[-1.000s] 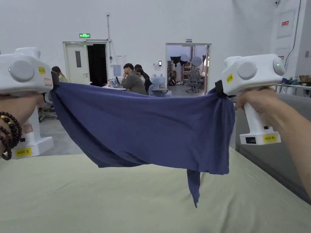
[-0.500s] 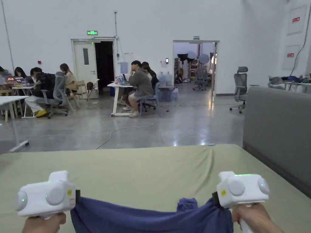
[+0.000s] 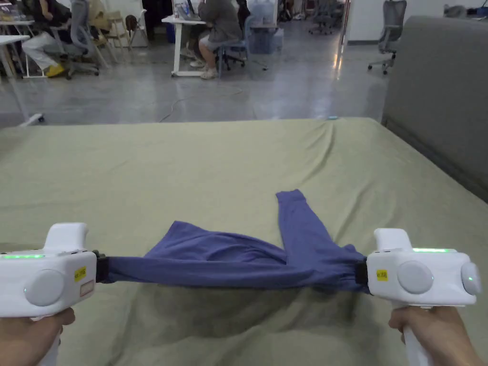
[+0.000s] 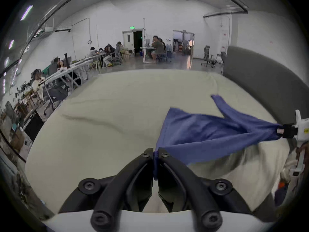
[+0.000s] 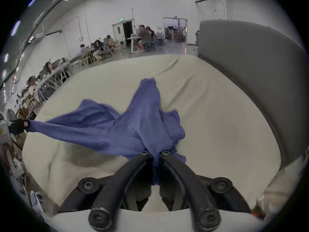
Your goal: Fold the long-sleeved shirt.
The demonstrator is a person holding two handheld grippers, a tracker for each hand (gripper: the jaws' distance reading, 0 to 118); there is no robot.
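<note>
We've got both the left gripper [image 3: 101,269] and right gripper [image 3: 360,275] clamped on the blue long-sleeved shirt [image 3: 228,259], stretched low over the pale green bed sheet [image 3: 190,167], office desks [image 3: 183,28] far behind.

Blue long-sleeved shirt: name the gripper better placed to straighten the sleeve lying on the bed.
Right. The right gripper pinches the blue shirt beside the sleeve; the left gripper grips the far end.

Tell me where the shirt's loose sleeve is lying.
In the head view, the sleeve lies on the green bed sheet, right of centre, reaching away from the right gripper.
</note>
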